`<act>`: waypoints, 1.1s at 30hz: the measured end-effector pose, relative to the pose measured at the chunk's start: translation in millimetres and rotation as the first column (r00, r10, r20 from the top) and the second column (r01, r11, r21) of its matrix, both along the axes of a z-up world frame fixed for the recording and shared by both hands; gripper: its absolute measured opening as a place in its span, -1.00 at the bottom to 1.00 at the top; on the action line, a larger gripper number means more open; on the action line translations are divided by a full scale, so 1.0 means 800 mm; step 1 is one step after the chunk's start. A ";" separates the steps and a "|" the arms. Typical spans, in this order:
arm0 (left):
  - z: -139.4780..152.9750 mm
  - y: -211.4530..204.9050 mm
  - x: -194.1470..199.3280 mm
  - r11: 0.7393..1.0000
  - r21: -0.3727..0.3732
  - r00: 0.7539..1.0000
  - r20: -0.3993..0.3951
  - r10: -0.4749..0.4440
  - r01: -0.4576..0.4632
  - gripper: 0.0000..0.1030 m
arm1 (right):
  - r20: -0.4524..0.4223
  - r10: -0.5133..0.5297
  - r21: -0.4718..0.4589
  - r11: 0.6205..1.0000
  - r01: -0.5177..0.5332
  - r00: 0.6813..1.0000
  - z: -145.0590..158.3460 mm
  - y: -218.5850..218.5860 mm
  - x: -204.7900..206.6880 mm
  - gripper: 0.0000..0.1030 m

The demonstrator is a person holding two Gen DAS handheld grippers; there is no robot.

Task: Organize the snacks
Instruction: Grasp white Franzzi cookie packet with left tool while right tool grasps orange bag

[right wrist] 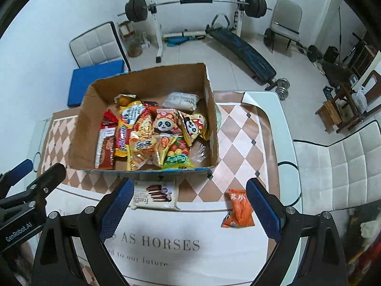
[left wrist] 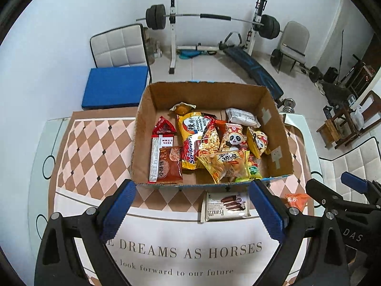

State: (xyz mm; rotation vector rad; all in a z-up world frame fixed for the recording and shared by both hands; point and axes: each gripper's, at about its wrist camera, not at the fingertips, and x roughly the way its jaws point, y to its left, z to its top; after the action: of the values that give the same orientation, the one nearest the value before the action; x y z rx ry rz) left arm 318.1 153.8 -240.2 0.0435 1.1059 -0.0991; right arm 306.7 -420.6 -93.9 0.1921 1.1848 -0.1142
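Cardboard, brown and open-topped, formed the box (right wrist: 81, 124) that sat on the checked tablecloth (right wrist: 240, 143) and already held most of the snacks: a yellow seaweed-snack bag (left wrist: 190, 143), two panda-printed packets (right wrist: 166, 126), a red wrapped bar (left wrist: 164, 131) and a white pouch (right wrist: 182, 100) lay overlapping inside, apparently dropped in rather than arranged. Two packets remained outside, a flat white wafer pack (right wrist: 154, 194) touching the box's near wall and a small orange sachet (right wrist: 239, 208) well apart to its right. The right gripper (right wrist: 188, 209) hovered empty with its blue-padded fingers spread wide, the sachet just inside its right finger, so that seemed the easier pick. The left gripper (left wrist: 193, 211) was likewise spread and empty, the wafer pack between its fingers. Gym equipment stood beyond; only the box's near wall looked liable to hinder a low approach.
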 end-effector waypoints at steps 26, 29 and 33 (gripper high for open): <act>-0.250 -0.013 0.023 0.961 -0.112 0.905 -0.378 0.196 -0.255 0.96 | -0.251 -0.236 0.173 0.943 0.283 0.939 -0.180 -0.152 -0.063 0.90; -0.282 -0.012 0.030 0.950 -0.174 0.895 -0.414 0.166 -0.258 0.96 | -0.279 -0.223 0.199 0.938 0.283 0.934 -0.212 -0.162 -0.058 0.90; -0.298 -0.031 0.032 0.962 -0.219 0.913 -0.403 0.062 -0.162 0.96 | -0.310 -0.195 0.195 0.945 0.263 0.931 -0.237 -0.164 -0.052 0.90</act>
State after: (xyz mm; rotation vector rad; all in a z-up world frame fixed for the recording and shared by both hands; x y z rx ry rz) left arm 343.6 129.3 -478.7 -0.2775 1.4887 -0.1457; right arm 265.4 -551.8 -283.3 0.5391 1.4629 -0.2147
